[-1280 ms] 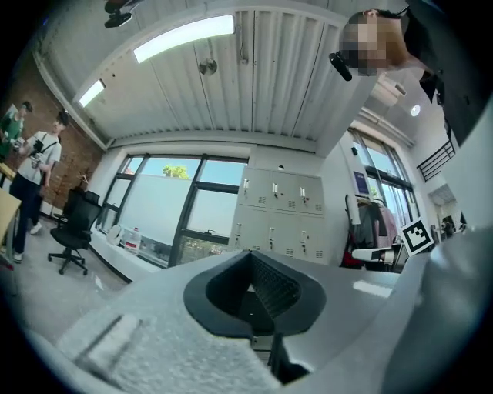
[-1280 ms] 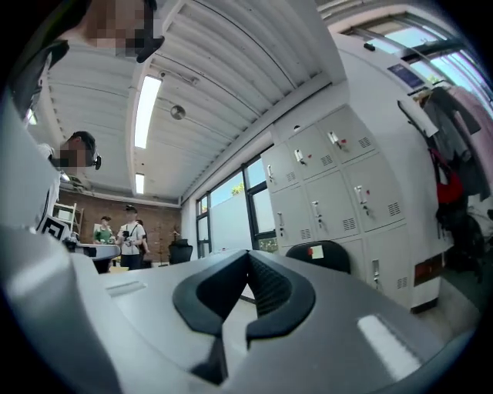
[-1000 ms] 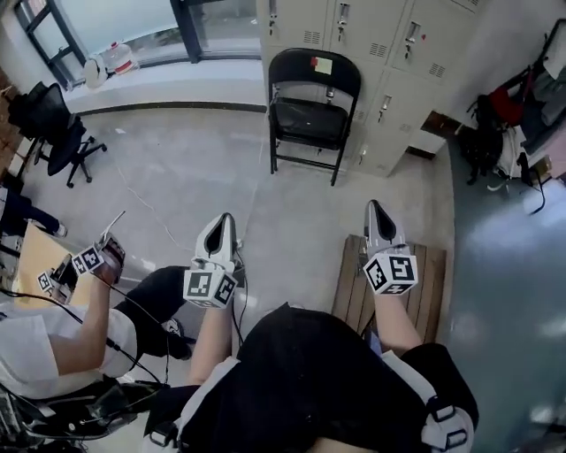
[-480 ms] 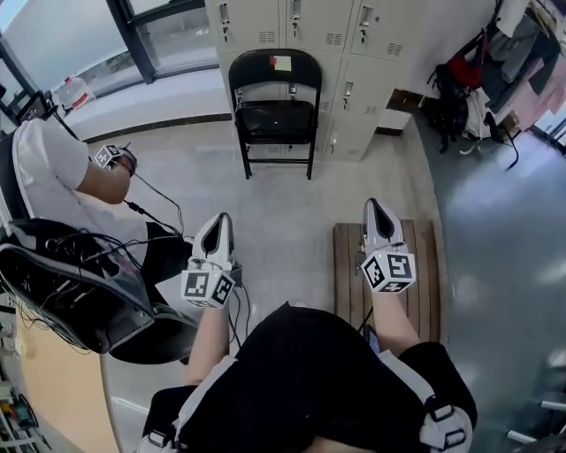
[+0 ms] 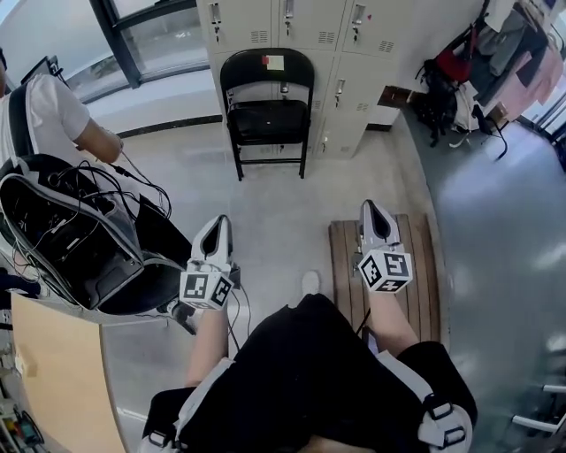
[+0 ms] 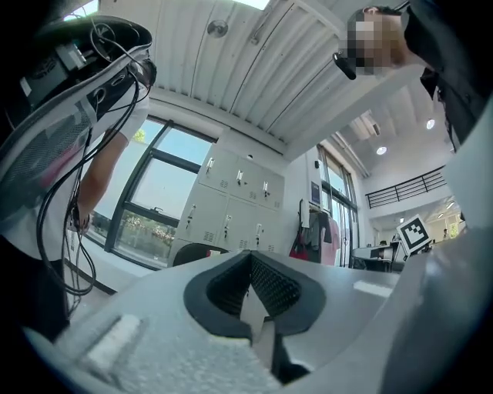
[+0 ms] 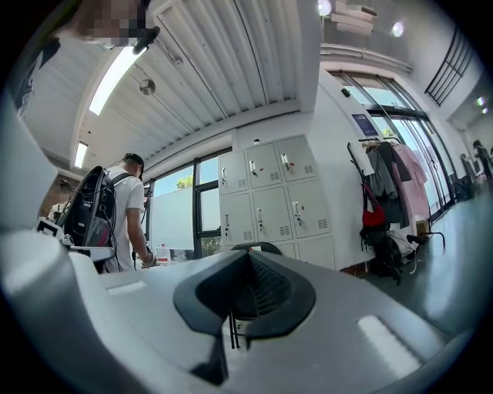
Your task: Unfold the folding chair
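Note:
The black folding chair (image 5: 265, 106) stands opened out on the floor against the lockers, seat down, with a pale label and a red tag on its backrest. Both grippers are held out level in front of me, well short of the chair and touching nothing. My left gripper (image 5: 220, 223) is shut and empty. My right gripper (image 5: 370, 208) is shut and empty too, over a wooden slatted board (image 5: 343, 265). In the left gripper view the chair's back (image 6: 191, 251) peeks over my left gripper (image 6: 250, 260). In the right gripper view the chair's top (image 7: 258, 246) shows above my right gripper (image 7: 246, 262).
A person in a white shirt (image 5: 49, 111) stands at the left with a black backpack (image 5: 75, 239) full of cables. Grey lockers (image 5: 292, 22) line the back wall. Bags and clothes (image 5: 451, 75) hang at the right. A wooden tabletop (image 5: 53, 372) is at lower left.
The head view has swung, so the chair now sits left of centre. The person with the backpack has come nearer at the left. Both grippers stay shut, side by side.

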The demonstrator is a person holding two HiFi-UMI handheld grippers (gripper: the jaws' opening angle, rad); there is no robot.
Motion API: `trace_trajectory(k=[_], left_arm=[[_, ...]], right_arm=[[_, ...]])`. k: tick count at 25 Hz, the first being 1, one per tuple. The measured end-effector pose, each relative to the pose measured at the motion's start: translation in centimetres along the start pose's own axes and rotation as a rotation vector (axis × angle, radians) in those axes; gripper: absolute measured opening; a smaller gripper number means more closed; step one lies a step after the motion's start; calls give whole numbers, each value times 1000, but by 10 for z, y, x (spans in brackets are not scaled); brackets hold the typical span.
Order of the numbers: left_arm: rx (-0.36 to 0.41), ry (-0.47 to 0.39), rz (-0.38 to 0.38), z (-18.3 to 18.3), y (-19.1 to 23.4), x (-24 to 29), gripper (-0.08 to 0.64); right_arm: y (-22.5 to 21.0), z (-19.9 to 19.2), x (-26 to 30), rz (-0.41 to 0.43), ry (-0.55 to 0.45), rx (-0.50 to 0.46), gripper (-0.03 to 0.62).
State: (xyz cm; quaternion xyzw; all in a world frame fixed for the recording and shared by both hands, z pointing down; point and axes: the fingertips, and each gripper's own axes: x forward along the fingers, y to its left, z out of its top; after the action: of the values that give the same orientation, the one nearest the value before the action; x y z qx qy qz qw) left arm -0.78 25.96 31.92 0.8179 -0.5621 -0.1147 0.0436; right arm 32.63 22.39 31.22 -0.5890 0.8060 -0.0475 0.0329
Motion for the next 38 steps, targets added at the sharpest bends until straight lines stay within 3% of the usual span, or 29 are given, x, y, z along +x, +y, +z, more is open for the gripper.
trace_trajectory(k=[6, 12, 20, 29, 38], left_arm=[[14, -7, 18, -3, 12, 18, -2], [56, -1, 1, 10, 25, 84, -2], [60, 2, 63, 11, 55, 153, -2], [21, 84, 58, -38, 48, 201, -2], [4, 92, 60, -50, 79, 242, -2]], right_arm=[[-3, -10, 28, 23, -12, 20, 5], [-22, -4, 110, 53, -13, 66, 5], [-43, 9, 199, 128, -32, 86, 5], [-107, -17, 224, 62, 9, 135, 5], [-111, -30, 267, 61, 45, 124, 5]])
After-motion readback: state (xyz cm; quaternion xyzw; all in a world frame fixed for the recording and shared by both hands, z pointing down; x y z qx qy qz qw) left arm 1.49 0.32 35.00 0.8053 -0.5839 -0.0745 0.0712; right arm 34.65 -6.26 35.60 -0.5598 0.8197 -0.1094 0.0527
